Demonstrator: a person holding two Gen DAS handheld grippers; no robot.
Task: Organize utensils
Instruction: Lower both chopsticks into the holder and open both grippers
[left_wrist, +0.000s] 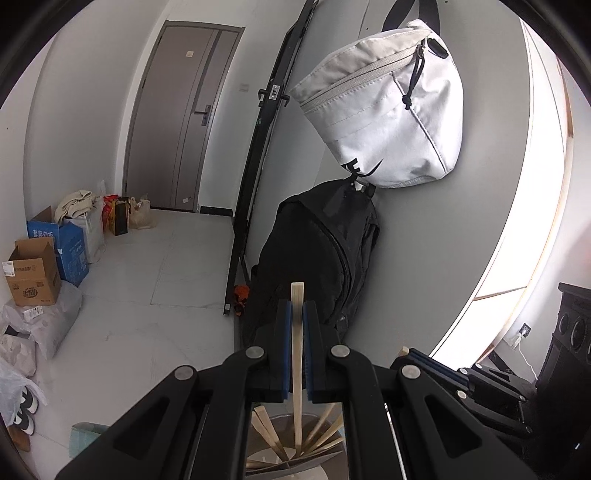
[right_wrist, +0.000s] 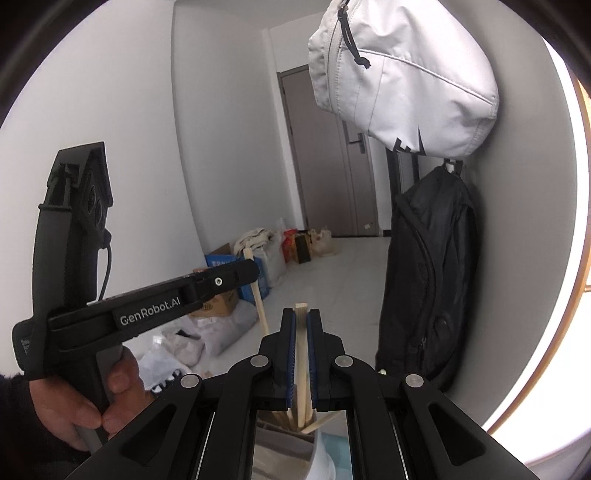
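Right wrist alone shows hand (right_wrist: 70, 402) gripping left claw (right_wrist: 255, 271)

Chopsticks (left_wrist: 297, 369) stand in holder (left_wrist: 295, 461), backpack (left_wrist: 321, 251) behind.

Ahead of both hand-held grippers the way is blocked by a black backpack (left_wrist: 325, 251) hanging against the wall, with a white bag (left_wrist: 388, 110) above it, while to their left the floor (left_wrist: 155, 266) lies open toward the door (left_wrist: 181, 118). Directly below, the holder (left_wrist: 295, 458) is crowded with splayed chopsticks (left_wrist: 325, 435), leaving only narrow gaps between them. The left hand-held gripper (right_wrist: 255, 271) and its hand (right_wrist: 85, 398) stand close beside the right hand-held gripper (right_wrist: 301, 321), narrowing passage on that side.
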